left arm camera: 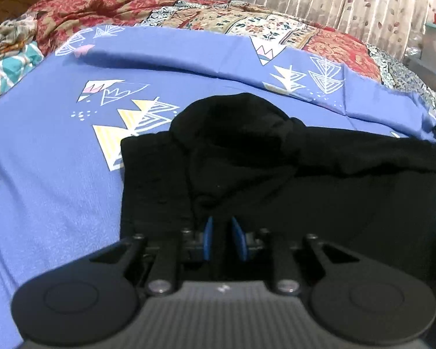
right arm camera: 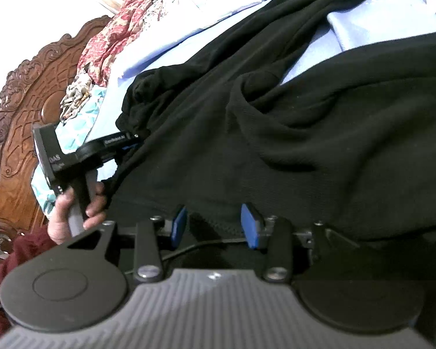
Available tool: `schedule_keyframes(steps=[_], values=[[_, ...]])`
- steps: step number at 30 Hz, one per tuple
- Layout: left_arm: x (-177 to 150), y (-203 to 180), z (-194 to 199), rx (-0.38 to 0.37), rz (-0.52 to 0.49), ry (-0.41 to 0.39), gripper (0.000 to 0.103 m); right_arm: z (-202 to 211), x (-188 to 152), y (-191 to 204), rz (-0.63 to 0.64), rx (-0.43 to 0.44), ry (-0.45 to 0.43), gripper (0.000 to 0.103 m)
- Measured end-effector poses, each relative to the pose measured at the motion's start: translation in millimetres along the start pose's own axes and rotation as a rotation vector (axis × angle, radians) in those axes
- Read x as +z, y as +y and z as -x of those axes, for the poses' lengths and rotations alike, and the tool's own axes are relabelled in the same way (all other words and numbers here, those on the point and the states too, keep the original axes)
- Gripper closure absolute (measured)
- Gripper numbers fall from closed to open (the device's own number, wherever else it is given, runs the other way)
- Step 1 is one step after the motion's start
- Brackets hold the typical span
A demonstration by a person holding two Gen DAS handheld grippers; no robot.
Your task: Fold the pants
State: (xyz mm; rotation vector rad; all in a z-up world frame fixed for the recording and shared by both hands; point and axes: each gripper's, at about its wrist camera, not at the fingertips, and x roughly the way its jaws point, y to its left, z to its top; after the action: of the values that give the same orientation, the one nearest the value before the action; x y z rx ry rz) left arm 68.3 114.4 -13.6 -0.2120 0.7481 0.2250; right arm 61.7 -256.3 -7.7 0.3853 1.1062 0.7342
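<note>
Two claws [left arm camera: 222, 240] [right arm camera: 215, 226]; one black pants [left arm camera: 276, 180]; one bedsheet [left arm camera: 58, 160].

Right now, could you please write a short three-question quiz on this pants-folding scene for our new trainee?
1. True or false: the black pants lie on a blue patterned sheet.
2. Which gripper's blue pads stand wider apart: the left gripper or the right gripper?
3. What carved item stands behind the bed in the right wrist view?

Key: 1 true. 2 the right gripper. 3 a wooden headboard.
</note>
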Motion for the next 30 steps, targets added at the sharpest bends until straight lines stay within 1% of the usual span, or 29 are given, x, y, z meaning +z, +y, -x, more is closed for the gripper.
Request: schedule_keyframes(steps=[1, 3, 5, 6, 8, 11, 14, 16, 18, 23, 25, 27, 30], values=[[0.4, 1.2, 0.1, -0.006, 0.006, 0.002, 0.084, 4.3, 2.3, -1.3, -0.010, 0.004, 0.001, 0.059], [1.0, 6.9, 0.2, -0.023, 0.024, 0.003, 0.084, 21.4, 8.6, -3.7, -0.019, 0.020, -0.045, 0.058], [1.4, 8.6, 0.6, -0.024, 0.024, 0.002, 0.084, 45.7, 19.9, -10.7, -0.034, 0.029, -0.122, 0.058], [3.1, 8.3, 0.7, -0.020, 0.017, 0.001, 0.084, 60.5, 28.0, -16.9, -0.050, 0.016, -0.170, 0.058], [3.0, 5.6, 0.3, -0.015, 0.001, 0.001, 0.083, 84.6, 43.8, -30.3, -0.074, -0.033, -0.249, 0.058], [2.8, 5.7, -0.2, -0.018, -0.002, 0.000, 0.082, 118.8, 73.1, -51.1, -0.093, -0.174, -0.357, 0.058], [1.6, 2.5, 0.1, -0.018, -0.021, -0.004, 0.078, 139.5, 100.5, -69.8, -0.118, -0.277, -0.425, 0.059], [0.6, -0.6, 0.2, -0.016, -0.038, -0.006, 0.074, 146.2, 121.7, -85.5, -0.145, -0.322, -0.452, 0.059], [0.2, -2.0, 0.2, -0.013, -0.047, -0.008, 0.074, 147.3, 143.4, -102.3, -0.161, -0.367, -0.472, 0.059], [0.6, 4.0, 0.6, -0.038, -0.021, -0.008, 0.074, 135.2, 195.0, -146.9, -0.204, -0.526, -0.531, 0.059], [0.6, 4.0, 0.4, -0.039, -0.022, -0.008, 0.073, 132.3, 214.7, -168.8, -0.251, -0.569, -0.559, 0.063], [0.4, 3.1, 0.0, -0.042, -0.028, -0.008, 0.071, 132.2, 230.4, -188.0, -0.306, -0.600, -0.602, 0.064], [0.0, 0.5, -0.8, -0.038, -0.044, -0.007, 0.069, 132.9, 249.2, -216.3, -0.391, -0.616, -0.674, 0.064]])
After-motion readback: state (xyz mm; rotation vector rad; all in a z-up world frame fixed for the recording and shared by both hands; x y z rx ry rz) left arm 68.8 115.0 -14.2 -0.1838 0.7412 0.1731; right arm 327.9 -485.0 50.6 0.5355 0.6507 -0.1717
